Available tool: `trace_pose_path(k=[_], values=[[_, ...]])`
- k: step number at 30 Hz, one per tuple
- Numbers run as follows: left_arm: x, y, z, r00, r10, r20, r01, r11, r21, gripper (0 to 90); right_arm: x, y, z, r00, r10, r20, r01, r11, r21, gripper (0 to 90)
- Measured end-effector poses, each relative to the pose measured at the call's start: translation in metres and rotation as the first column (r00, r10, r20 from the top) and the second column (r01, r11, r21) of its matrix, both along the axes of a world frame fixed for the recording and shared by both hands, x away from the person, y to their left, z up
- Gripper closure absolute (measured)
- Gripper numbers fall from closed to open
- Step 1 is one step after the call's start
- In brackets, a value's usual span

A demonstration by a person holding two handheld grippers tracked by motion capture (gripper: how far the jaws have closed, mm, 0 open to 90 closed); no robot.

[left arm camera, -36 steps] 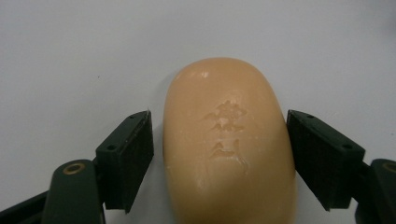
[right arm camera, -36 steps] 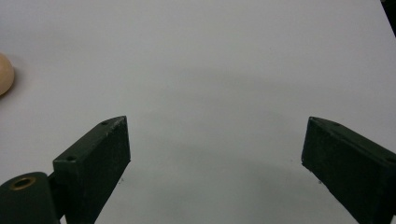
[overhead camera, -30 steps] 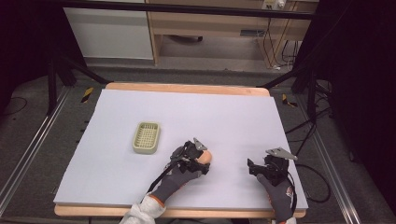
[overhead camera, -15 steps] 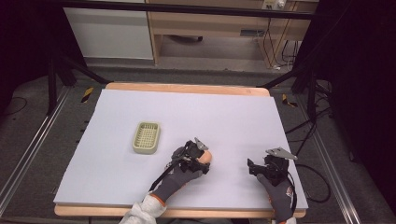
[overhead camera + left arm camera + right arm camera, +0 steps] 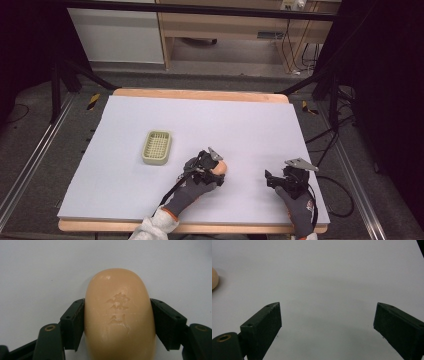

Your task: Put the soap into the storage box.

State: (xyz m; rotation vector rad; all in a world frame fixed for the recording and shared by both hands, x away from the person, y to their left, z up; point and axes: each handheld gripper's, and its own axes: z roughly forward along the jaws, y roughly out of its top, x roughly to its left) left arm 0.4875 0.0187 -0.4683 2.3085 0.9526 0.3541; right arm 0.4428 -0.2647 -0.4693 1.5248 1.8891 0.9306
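A tan oval bar of soap (image 5: 119, 315) with stamped characters lies on the white table, and both black jaws of my left gripper (image 5: 117, 322) press against its sides. In the high view that soap (image 5: 220, 167) peeks out beyond my left gripper (image 5: 212, 165) near the table's front middle. A pale green soap dish (image 5: 157, 147) with a slotted floor sits to the left of it, apart. My right gripper (image 5: 275, 181) rests at the front right, its jaws wide apart (image 5: 327, 322) over bare table. The soap's edge (image 5: 214, 277) shows at the far left of the right gripper view.
The white table top (image 5: 200, 120) has a wooden rim and drops off at the front edge close to both gloved hands. Cables trail from the right gripper off the table's right side. Metal rails and dark floor flank the table; shelving stands behind.
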Motion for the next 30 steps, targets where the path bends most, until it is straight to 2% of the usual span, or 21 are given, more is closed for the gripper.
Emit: trace_pose_path(k=[15, 28, 30], values=[[-0.012, 0.021, 0.035, 0.9988, -0.006, 0.048, 0.008, 0.999, -0.044, 31.6, 0.0, 0.0, 0.001, 1.0, -0.005, 0.001, 0.005, 1.0, 0.004, 8.2], [-0.016, 0.051, 0.048, 0.9972, 0.032, 0.068, -0.028, 0.9974, -0.067, 31.6, -0.001, 0.0, 0.001, 1.0, -0.009, 0.002, 0.009, 1.0, -0.001, 8.2], [-0.017, 0.061, 0.05, 0.9964, 0.044, 0.072, -0.038, 0.9959, -0.082, 31.6, -0.001, 0.0, 0.001, 0.9999, -0.01, 0.002, 0.01, 1.0, 0.0, 8.2]])
